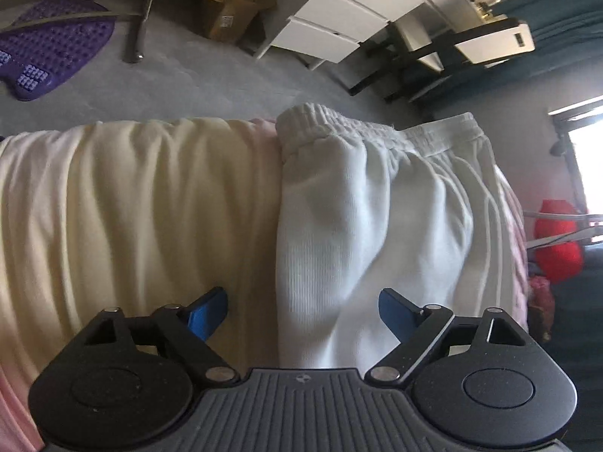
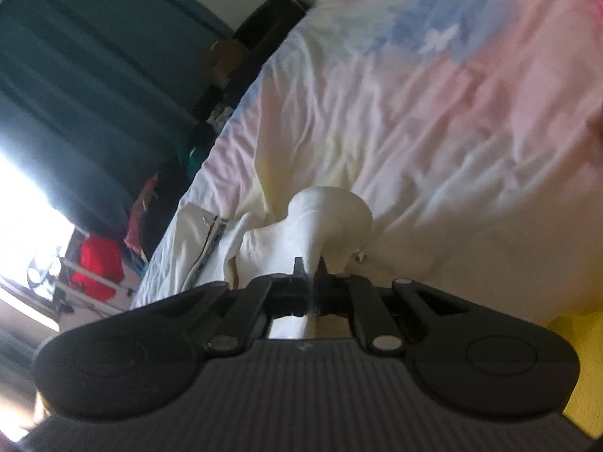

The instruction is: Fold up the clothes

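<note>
White sweatpants [image 1: 377, 203] lie on a pastel bedsheet [image 1: 132, 196], their elastic waistband [image 1: 339, 128] at the far edge of the bed. My left gripper [image 1: 303, 312] is open just above the pants, its blue fingertips [image 1: 205, 314] spread over the fabric's left edge. In the right wrist view my right gripper [image 2: 309, 267] is shut on a bunched fold of the white sweatpants [image 2: 328, 214], lifted off the sheet [image 2: 433, 132]. More of the garment, with a patterned side stripe [image 2: 207, 248], lies to the left.
Beyond the bed's edge are grey carpet [image 1: 196, 79], a purple mat [image 1: 49, 52], a cardboard box [image 1: 233, 3] and white drawers [image 1: 339, 19]. Teal curtains [image 2: 86, 86], a bright window and a rack with red clothing [image 2: 98, 263] stand at the left.
</note>
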Demonstrator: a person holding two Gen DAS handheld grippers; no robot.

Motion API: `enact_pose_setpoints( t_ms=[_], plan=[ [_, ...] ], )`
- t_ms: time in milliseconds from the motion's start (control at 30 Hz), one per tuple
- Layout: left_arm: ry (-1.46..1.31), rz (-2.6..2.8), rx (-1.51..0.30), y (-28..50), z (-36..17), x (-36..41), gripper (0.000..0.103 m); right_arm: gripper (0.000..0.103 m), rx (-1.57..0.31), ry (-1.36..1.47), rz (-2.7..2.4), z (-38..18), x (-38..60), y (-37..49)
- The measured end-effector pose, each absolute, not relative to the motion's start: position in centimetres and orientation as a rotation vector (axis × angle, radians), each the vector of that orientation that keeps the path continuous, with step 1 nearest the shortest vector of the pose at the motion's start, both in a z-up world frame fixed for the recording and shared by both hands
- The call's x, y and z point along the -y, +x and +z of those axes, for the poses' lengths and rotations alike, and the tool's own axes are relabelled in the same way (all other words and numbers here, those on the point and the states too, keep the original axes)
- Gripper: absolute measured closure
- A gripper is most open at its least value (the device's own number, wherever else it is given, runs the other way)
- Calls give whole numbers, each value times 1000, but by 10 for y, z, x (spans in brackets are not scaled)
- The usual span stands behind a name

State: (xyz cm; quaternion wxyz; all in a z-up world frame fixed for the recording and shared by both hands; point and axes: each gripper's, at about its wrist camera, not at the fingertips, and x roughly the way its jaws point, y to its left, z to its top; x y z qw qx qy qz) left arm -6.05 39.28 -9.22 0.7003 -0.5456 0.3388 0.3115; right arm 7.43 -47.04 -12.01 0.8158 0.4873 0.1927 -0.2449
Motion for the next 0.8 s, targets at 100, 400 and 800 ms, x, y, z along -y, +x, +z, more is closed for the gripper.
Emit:
enact_pose_setpoints(
  t_ms=[100,400,800],
  plan=[
    [-1172,706,-772,-56,-91,-389,17,97,-425,1077,-544,-127,475,78],
    [-1091,681,-592,-67,-64,-377,95,97,-338,996,-526,-105,462,67],
    [-932,517,-364,-36,29,-356,98,97,-254,916,-427,-43,467,97]
  ],
)
